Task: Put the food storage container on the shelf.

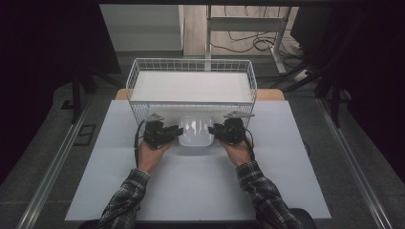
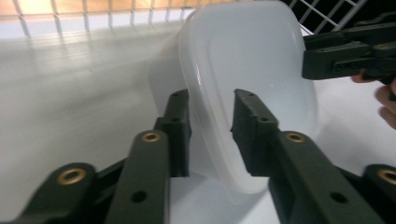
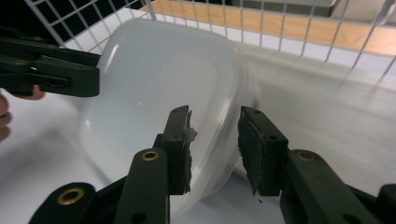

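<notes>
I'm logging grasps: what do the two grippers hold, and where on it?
Nothing firmly. Each gripper straddles a side rim of the container, left gripper and right gripper on opposite edges, but gaps show between pads and rim.

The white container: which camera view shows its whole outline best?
The high view: the white container sits whole before the wire basket. Each gripper view shows one rim straddled by that gripper's fingers, the rest cropped.

Container (image 1: 195, 130) translucent glossy plastic (smooth); basket (image 1: 191, 64) white wire metal.
</notes>
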Demonstrator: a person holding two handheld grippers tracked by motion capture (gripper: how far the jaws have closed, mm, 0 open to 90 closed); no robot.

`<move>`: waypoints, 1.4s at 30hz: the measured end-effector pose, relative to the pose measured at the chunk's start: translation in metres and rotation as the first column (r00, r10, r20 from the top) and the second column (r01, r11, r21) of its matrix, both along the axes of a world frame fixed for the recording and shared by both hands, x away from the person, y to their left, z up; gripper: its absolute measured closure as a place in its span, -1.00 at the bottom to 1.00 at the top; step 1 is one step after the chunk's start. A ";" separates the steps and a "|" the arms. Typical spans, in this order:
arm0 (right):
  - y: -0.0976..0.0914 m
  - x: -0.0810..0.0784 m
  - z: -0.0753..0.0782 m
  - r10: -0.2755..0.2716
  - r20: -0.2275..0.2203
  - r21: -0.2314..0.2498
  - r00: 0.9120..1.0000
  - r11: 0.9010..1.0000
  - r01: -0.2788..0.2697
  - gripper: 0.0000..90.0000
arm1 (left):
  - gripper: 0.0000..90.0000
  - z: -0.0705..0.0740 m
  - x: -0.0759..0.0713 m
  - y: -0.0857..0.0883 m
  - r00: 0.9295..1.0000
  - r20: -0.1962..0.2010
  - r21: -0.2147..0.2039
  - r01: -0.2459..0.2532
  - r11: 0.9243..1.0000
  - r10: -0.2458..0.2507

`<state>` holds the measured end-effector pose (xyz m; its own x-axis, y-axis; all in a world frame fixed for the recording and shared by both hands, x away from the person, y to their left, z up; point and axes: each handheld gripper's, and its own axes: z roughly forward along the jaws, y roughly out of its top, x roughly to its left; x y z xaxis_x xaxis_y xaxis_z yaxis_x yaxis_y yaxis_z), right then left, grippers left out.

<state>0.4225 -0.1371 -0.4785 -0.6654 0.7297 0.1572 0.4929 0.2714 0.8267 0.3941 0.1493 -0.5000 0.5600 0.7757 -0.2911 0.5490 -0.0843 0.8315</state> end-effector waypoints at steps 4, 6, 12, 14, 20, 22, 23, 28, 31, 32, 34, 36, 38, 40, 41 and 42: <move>0.004 0.004 0.001 -0.028 0.045 -0.021 0.999 0.999 0.029 0.39 | 0.44 0.005 0.004 -0.005 0.999 0.037 0.049 -0.037 0.998 0.035; 0.006 0.008 0.002 -0.050 0.052 -0.018 0.997 0.999 0.051 0.44 | 0.36 0.006 0.008 -0.007 0.996 0.057 0.075 -0.067 0.995 0.063; 0.007 0.008 0.007 -0.038 0.062 -0.022 0.997 0.999 0.039 0.77 | 0.25 0.011 0.008 -0.007 0.994 0.076 0.077 -0.082 0.994 0.077; 0.006 0.004 0.010 -0.018 0.068 -0.025 0.997 0.999 0.020 0.86 | 0.17 0.013 0.003 -0.007 0.993 0.088 0.082 -0.082 0.993 0.075; 0.004 -0.011 0.014 0.060 0.065 -0.035 0.996 0.998 -0.058 0.97 | -0.16 0.014 -0.024 -0.006 0.996 0.085 0.053 -0.042 0.998 0.038; 0.003 -0.017 0.015 0.068 0.057 -0.030 0.996 0.997 -0.066 0.98 | -0.29 0.013 -0.036 -0.005 0.996 0.088 0.069 -0.021 0.997 0.015; 0.003 -0.017 0.015 0.068 0.057 -0.030 0.996 0.997 -0.066 0.98 | -0.35 0.013 -0.036 -0.005 0.996 0.088 0.069 -0.021 0.997 0.015; 0.005 -0.031 0.018 0.114 0.050 -0.039 0.992 0.993 -0.112 0.98 | -0.62 0.007 -0.062 -0.002 0.996 0.085 0.116 0.002 0.993 -0.012; 0.010 -0.039 0.015 0.169 0.046 -0.062 0.985 0.984 -0.166 0.98 | -0.79 0.005 -0.079 0.002 0.997 0.076 0.109 0.025 0.994 -0.034; 0.011 -0.040 0.014 0.175 0.047 -0.067 0.983 0.983 -0.171 0.98 | -0.82 0.004 -0.083 0.003 0.996 0.079 0.116 0.030 0.993 -0.039; 0.014 -0.042 0.011 0.192 0.046 -0.078 0.980 0.979 -0.189 0.98 | -0.85 0.002 -0.090 0.003 0.995 0.087 0.140 0.031 0.990 -0.044; 0.015 -0.043 0.009 0.204 0.043 -0.085 0.978 0.976 -0.200 0.98 | -0.86 0.000 -0.098 0.003 0.993 0.104 0.151 0.030 0.988 -0.046; 0.017 -0.044 0.006 0.213 0.040 -0.092 0.976 0.974 -0.209 0.98 | -0.86 -0.003 -0.106 0.003 0.991 0.124 0.172 0.023 0.985 -0.045; 0.018 -0.044 0.005 0.217 0.038 -0.094 0.975 0.973 -0.212 0.98 | -0.87 -0.005 -0.110 0.001 0.988 0.144 0.202 0.018 0.979 -0.048; 0.019 -0.044 0.003 0.220 0.037 -0.095 0.975 0.972 -0.216 0.98 | -0.87 -0.007 -0.114 0.000 0.987 0.154 0.228 0.016 0.973 -0.053; 0.020 -0.044 0.001 0.224 0.034 -0.098 0.974 0.971 -0.219 0.98 | -0.87 -0.011 -0.120 -0.002 0.985 0.164 0.249 0.015 0.968 -0.058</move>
